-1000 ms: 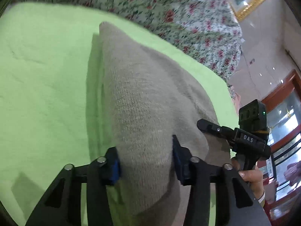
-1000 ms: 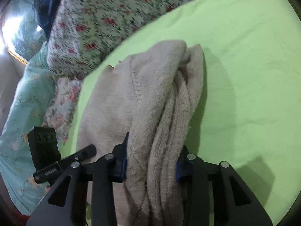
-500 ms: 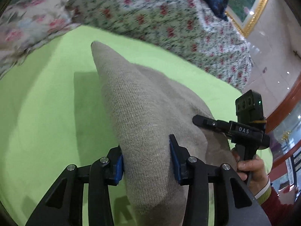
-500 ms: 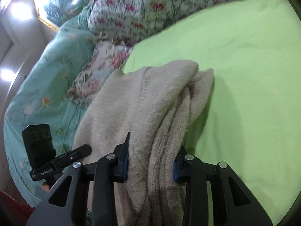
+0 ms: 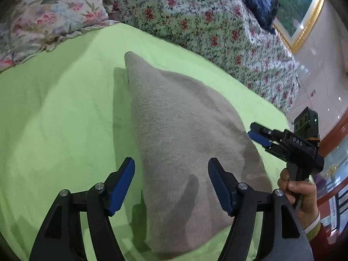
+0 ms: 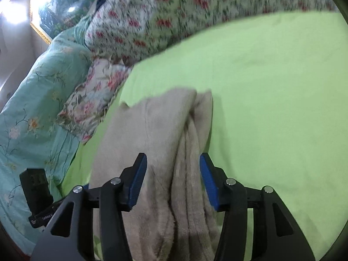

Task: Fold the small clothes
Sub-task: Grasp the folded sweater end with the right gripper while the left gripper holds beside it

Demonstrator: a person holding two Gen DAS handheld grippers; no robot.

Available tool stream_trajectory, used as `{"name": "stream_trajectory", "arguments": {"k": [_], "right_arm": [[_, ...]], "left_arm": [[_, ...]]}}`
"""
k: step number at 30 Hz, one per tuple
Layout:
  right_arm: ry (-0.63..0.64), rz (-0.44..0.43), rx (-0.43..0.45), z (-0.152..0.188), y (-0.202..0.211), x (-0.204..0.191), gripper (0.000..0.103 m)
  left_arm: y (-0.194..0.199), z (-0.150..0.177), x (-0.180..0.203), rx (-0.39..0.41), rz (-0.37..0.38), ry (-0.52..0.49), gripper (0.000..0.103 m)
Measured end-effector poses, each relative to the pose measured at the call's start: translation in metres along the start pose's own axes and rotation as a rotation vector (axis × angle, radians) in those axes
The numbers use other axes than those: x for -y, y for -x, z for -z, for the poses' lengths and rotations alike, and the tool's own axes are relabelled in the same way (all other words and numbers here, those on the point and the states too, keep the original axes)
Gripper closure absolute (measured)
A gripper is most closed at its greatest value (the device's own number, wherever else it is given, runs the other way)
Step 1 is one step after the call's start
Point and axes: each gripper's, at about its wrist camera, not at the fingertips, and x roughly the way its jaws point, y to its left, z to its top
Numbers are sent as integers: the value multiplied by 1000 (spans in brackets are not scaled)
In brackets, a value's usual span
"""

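We see a home bedroom: a lime-green bedsheet (image 5: 65, 113), a rose-printed quilted bedspread (image 5: 206, 21) at twelve o'clock, a gold-framed landscape painting (image 5: 304, 10) at one o'clock.

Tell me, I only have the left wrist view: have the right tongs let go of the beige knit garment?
Observer: Yes. The right tongs stand open, the beige knit garment lying loose between the blue pads.
Operator: How does that edge look?
Observer: Bunched into several thick folds, lying on the green sheet.
Operator: Anything beyond my frame, on the far left?
Observer: A teal floral quilt beside the floral pillow.
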Motion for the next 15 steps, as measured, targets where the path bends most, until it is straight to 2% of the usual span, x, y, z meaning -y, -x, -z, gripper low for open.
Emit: {"name": "stream_trajectory", "arguments": {"k": [2,6,7,8,9,11,13,15], "right_arm": [[12,-16,5,-6,0,-5,51],[22,-6,-68,-10,-25,-11,59],[21,14,-90,-10,-34,-11,74],[18,18,-108,-9,-41,-9,83],[15,9,-111,-11,-43,-9,85],[26,6,-70,-17,-34,-11,93],[35,10,-15,-28,-16,-10,98],[37,22,-3,-35,-8,-5,100]], "left_arm": [[3,2,-4,2,-25,10,33],[-1,7,-10,-3,-71,23,34],[-5,9,-12,-11,-69,29,34],[-9,10,-12,-19,-68,35,34],[-15,11,-11,-36,-67,40,34],[-21,11,-3,-55,-59,39,39],[-22,7,9,-53,-42,18,40],[-26,5,19,-48,-61,0,40]]}}
